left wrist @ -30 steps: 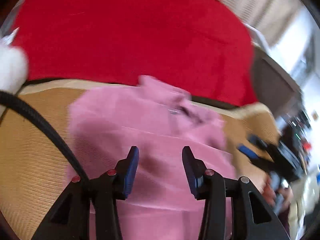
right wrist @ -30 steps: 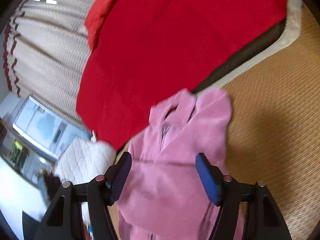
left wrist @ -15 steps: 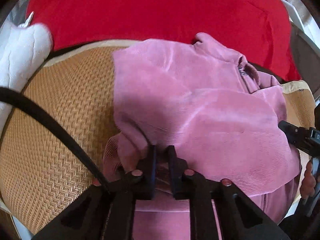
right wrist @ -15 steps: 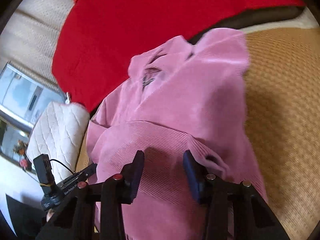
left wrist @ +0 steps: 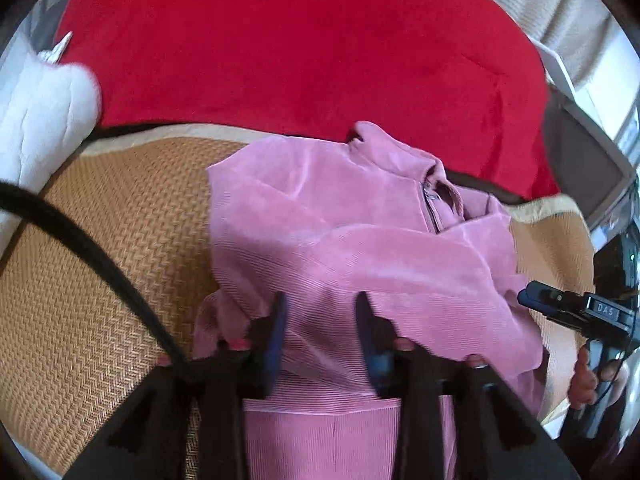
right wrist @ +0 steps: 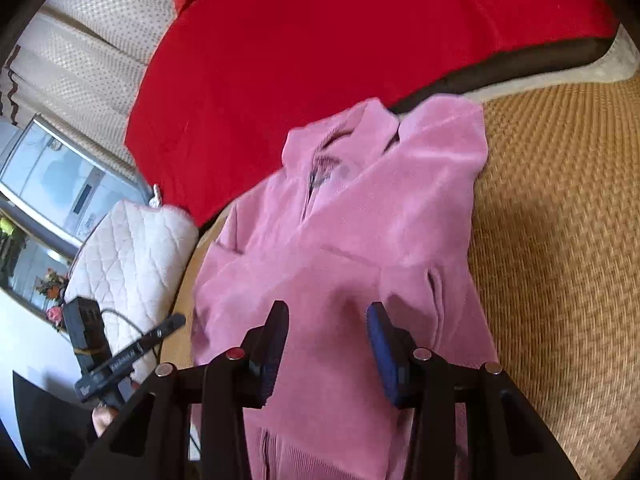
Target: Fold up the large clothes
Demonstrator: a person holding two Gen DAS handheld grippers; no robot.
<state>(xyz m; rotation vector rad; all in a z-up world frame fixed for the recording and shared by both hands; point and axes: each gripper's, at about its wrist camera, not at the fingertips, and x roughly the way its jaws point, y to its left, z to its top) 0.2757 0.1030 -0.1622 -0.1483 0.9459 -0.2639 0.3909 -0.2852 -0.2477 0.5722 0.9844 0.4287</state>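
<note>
Pink corduroy fills the middle of both views: a zip-neck pullover (left wrist: 360, 248) lies on the woven straw mat (left wrist: 100, 280), collar at twelve o'clock against the red blanket (left wrist: 300, 48), a sleeve folded across its chest. The left gripper (left wrist: 320, 320) sits low over the folded sleeve with its jaws partly apart, having just opened; cloth lies between the blue pads (left wrist: 276, 336), but they do not pinch it. At three o'clock the right gripper (left wrist: 576, 312) pokes in, mostly cut off by the frame, fingertips of a hand (left wrist: 584, 384) below it.

In the right wrist view, the right gripper (right wrist: 328, 336) hovers partly open over the pullover (right wrist: 360, 240), gripping nothing. This frame is motion-blurred, so the zip is hard to make out. The hem runs out of sight beneath the gripper frames. A white quilted cushion (right wrist: 132, 256) sits at nine o'clock, the left gripper (right wrist: 132, 352) in front of it, jaws unreadable here.
</note>
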